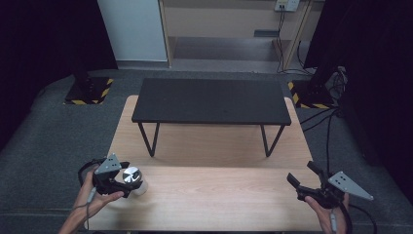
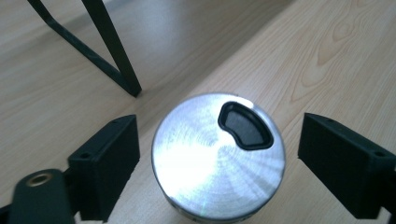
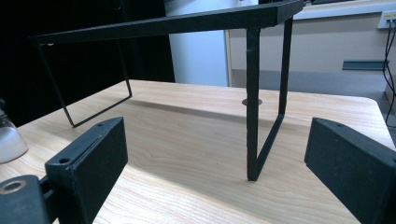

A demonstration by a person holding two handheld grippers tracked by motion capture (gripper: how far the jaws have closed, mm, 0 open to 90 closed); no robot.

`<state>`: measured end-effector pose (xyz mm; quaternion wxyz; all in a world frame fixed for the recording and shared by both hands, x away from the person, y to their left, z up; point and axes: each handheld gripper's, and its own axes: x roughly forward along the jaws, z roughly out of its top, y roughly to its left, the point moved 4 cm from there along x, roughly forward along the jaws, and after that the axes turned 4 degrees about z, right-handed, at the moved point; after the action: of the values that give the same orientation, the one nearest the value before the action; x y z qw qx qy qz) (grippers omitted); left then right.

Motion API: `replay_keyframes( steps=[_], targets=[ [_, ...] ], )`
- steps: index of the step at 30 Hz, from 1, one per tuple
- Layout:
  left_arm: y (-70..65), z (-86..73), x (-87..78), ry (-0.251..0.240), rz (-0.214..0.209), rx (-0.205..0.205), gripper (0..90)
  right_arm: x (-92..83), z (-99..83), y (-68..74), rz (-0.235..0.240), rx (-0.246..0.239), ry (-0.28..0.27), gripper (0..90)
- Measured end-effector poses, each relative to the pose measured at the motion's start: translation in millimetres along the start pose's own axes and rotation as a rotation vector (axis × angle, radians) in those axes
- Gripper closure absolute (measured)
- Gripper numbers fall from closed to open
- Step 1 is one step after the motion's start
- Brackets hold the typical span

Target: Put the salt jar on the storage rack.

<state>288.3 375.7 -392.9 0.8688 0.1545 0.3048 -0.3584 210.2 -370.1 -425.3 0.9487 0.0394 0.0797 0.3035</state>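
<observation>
Metal-lidded jar [image 1: 134, 178] near table's [image 1: 219, 195] front-left corner, between left gripper's [image 1: 127, 181] jaws, untouched; right gripper [image 1: 303, 181] wide, empty.

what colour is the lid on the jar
Shiny brushed silver lid with a black pour opening, clearest in the left gripper view.

I see light wood tabletop [image 1: 219, 195] | black metal-legged riser shelf [image 1: 211, 101] standing on it, far half | silver-lidded jar [image 1: 132, 178] near left edge
</observation>
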Motion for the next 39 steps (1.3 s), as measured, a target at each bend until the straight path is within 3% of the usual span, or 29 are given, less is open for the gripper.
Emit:
replay_keyframes(
  steps=[2, 3, 5, 14, 20, 25, 28, 39],
  targets=[
    [1.5, -2.9, 0.7, -0.001, -0.002, 0.000, 18.0, 0.1, 0.1, 0.2, 0.001, -0.001, 0.000, 5.8],
    [2.7, -6.2, -0.2, -0.018, -0.009, 0.009, 27.6, 0.3, 0.1, 0.1, 0.001, -0.001, 0.001, 5.8],
    [3.0, -9.4, -1.3, -0.045, -0.009, -0.002, 33.2, 0.5, -0.1, 0.1, 0.001, -0.001, 0.001, 5.8],
    [-0.6, -1.8, -0.1, -0.030, -0.017, 0.024, 34.2, 0.3, -0.1, -0.2, 0.000, -0.001, 0.001, 5.8],
    [-5.5, 15.9, -4.8, -0.071, -0.052, 0.049, 34.2, -0.1, 0.0, -0.5, 0.000, -0.001, 0.001, 5.8],
    [-14.1, 49.1, -16.1, -0.109, -0.096, 0.113, 34.2, 0.1, 0.1, -0.6, 0.001, -0.002, 0.002, 5.7],
    [-23.5, 78.2, -24.2, -0.122, -0.126, 0.173, 34.2, -0.1, 0.1, -0.5, 0.001, -0.001, 0.001, 5.8],
    [-51.6, 171.8, -59.8, -0.211, -0.272, 0.287, 34.2, -0.6, -0.3, 0.2, -0.003, -0.002, 0.002, 5.8]
  ],
)
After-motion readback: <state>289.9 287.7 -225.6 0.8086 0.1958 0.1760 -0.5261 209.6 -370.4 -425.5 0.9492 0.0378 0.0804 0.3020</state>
